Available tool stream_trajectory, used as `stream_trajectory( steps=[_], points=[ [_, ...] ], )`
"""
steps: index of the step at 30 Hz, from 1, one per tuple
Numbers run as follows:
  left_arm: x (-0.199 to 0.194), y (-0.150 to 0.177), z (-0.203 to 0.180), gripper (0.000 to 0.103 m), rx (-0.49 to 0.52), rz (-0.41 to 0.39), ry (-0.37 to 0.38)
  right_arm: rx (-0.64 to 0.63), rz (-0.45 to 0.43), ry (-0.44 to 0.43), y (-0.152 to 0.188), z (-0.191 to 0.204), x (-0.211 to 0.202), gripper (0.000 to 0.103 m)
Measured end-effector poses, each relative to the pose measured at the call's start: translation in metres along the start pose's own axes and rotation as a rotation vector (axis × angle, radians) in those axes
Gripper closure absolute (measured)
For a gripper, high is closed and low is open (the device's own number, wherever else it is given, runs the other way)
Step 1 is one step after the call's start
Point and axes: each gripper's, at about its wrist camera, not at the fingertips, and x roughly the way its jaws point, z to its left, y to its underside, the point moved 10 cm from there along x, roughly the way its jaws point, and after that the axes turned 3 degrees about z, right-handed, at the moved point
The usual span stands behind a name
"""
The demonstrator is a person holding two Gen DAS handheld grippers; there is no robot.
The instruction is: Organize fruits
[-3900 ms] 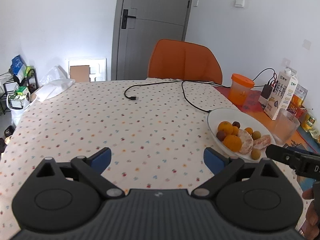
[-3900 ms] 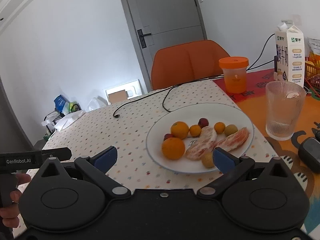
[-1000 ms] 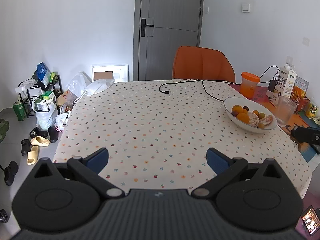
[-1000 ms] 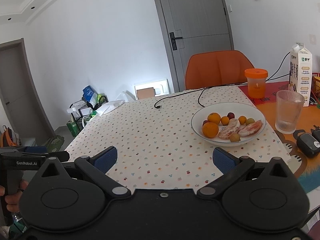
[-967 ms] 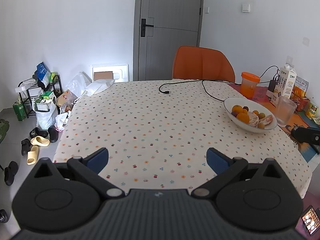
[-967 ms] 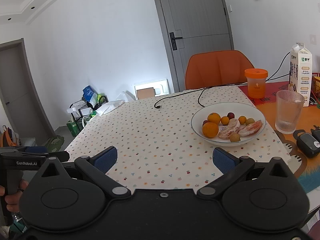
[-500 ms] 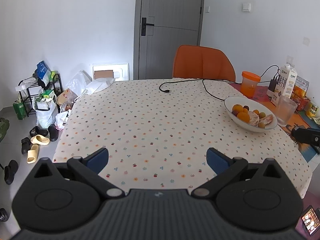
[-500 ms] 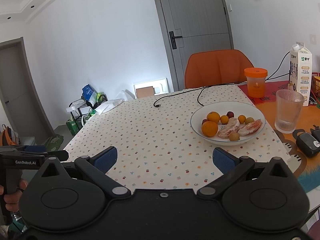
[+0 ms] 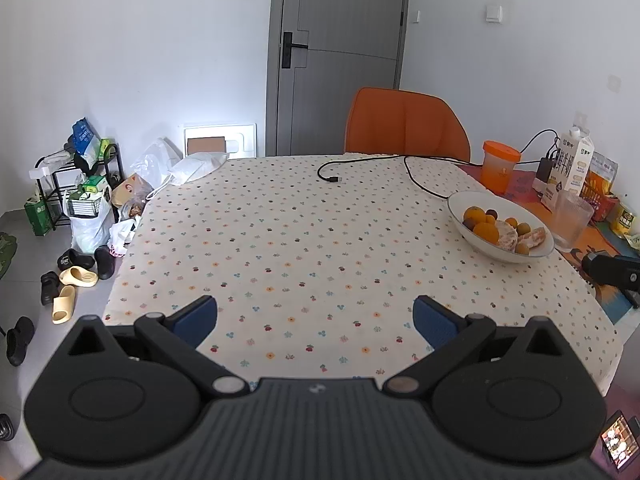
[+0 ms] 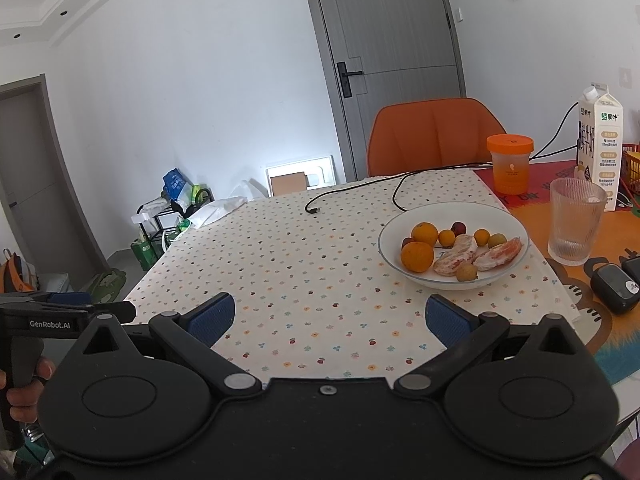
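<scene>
A white plate on the right of the table holds oranges, small yellow and dark red fruits and peeled grapefruit pieces. It also shows in the left wrist view, far right. My left gripper is open and empty, held back above the table's near edge. My right gripper is open and empty, held back from the plate, which lies ahead to the right.
The table has a dotted cloth. A black cable lies at the back. A ribbed glass, an orange-lidded jar and a milk carton stand right of the plate. An orange chair is behind.
Both grippers have pulled well back from the plate since 3.9 s ago, so it looks smaller. Over the last second almost nothing has moved. Both stay open.
</scene>
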Motion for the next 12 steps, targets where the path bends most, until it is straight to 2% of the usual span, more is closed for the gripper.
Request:
stream_trajectory(
  steps=[12],
  points=[
    [-0.0009, 0.0015, -0.0050, 0.000, 0.012, -0.001, 0.017, 0.003, 0.009, 0.003, 0.0013, -0.0035, 0.0019, 0.000]
  ],
)
